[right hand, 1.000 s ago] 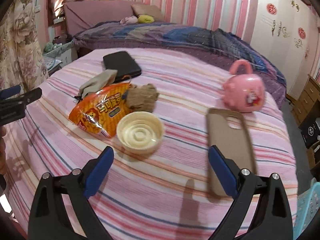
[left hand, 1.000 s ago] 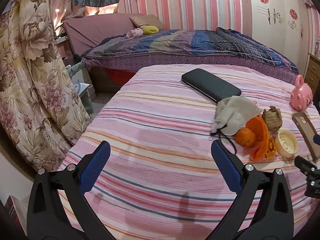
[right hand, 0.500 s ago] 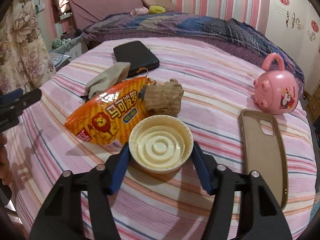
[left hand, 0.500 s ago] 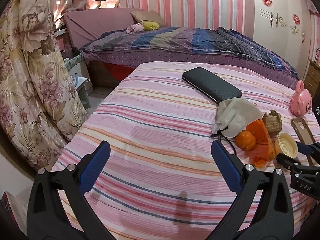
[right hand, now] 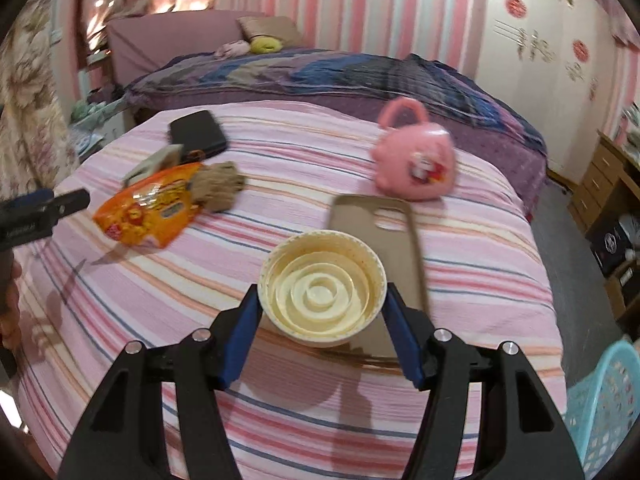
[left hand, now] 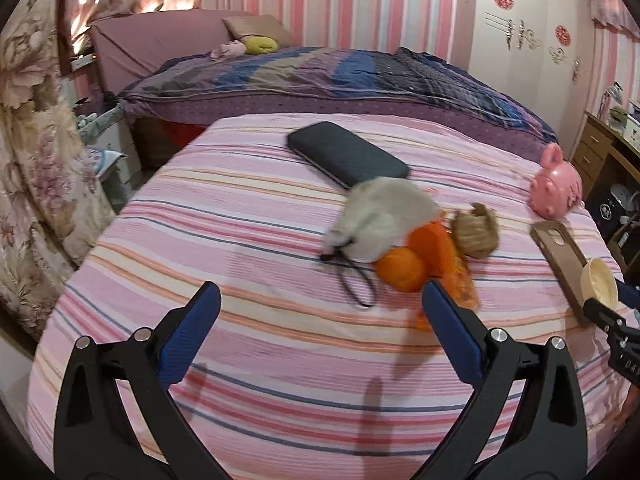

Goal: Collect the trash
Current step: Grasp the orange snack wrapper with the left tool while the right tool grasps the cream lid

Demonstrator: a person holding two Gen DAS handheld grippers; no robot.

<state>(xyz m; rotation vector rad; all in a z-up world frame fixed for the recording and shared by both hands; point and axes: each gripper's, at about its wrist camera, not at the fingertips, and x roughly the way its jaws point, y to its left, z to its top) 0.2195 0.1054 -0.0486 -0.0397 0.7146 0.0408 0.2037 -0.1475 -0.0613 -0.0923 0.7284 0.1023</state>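
Observation:
My right gripper [right hand: 321,298] is shut on a cream plastic cup [right hand: 320,292], its blue pads pressed on both sides. The cup hangs just above the striped bed, over the near end of a tan phone case [right hand: 384,232]. An orange snack bag [right hand: 152,212] and a crumpled brown paper [right hand: 218,184] lie to the left on the bed. In the left wrist view my left gripper [left hand: 320,292] stands open and holds nothing, its right finger close to the snack bag [left hand: 440,256]. The cup [left hand: 598,280] shows at that view's right edge.
A grey cloth pouch [left hand: 380,216] with a black cord, a black case [left hand: 348,156] and a pink pig-shaped bag [right hand: 416,164] lie on the striped bedspread [right hand: 280,412]. A light blue basket [right hand: 608,408] stands off the bed at lower right. A floral curtain [left hand: 32,152] hangs at the left.
My right gripper closed on the cup, lifted it and carried it right, away from the snack bag, to over the phone case. My left gripper moved closer to the snack bag.

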